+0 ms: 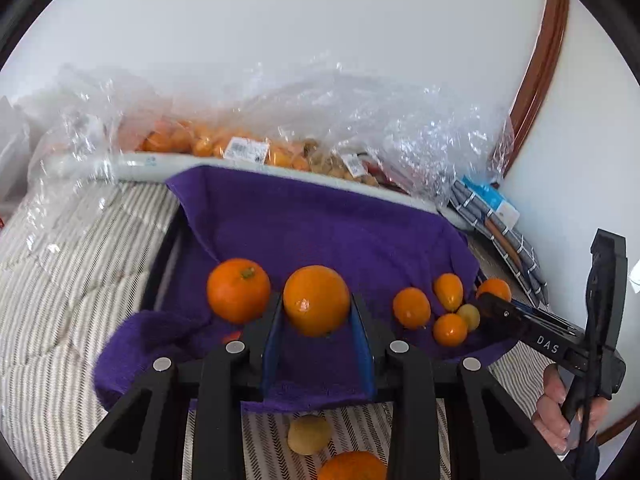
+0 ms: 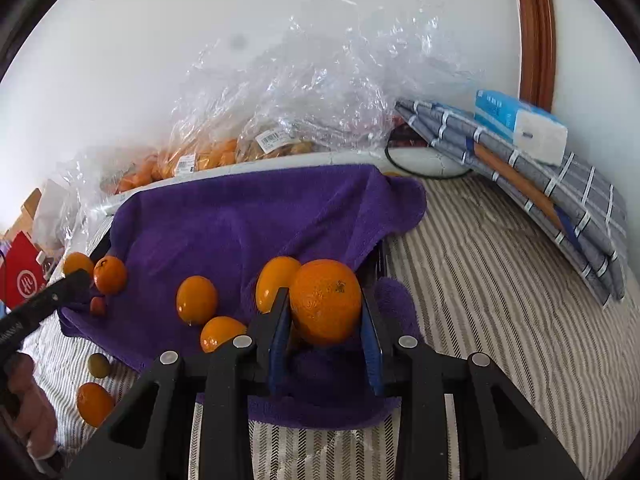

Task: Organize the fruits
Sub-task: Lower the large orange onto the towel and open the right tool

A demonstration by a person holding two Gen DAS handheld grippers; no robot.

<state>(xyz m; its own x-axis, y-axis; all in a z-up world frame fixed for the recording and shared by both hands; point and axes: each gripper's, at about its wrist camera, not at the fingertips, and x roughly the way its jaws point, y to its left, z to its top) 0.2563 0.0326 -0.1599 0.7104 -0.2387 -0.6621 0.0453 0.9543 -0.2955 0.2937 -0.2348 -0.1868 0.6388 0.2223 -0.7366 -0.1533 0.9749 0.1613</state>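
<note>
In the left wrist view my left gripper (image 1: 316, 309) is shut on a large orange (image 1: 316, 298) just above the purple towel (image 1: 312, 220). A second orange (image 1: 238, 290) lies on the towel to its left. Several small kumquats (image 1: 411, 307) lie to the right. My right gripper (image 2: 325, 305) is shut on another orange (image 2: 325, 300) at the towel's right end, and it shows at the far right of the left view as the right gripper (image 1: 486, 300). The left gripper (image 2: 78, 280) enters the right wrist view at the left edge.
The towel drapes over a black tray (image 1: 160, 264) on striped bedding (image 2: 480, 300). Loose fruit (image 2: 94, 403) lies on the bedding in front. Clear plastic bags of fruit (image 1: 248, 148) stand behind. A folded checked cloth (image 2: 540, 184) and a tissue pack (image 2: 520, 124) lie at the right.
</note>
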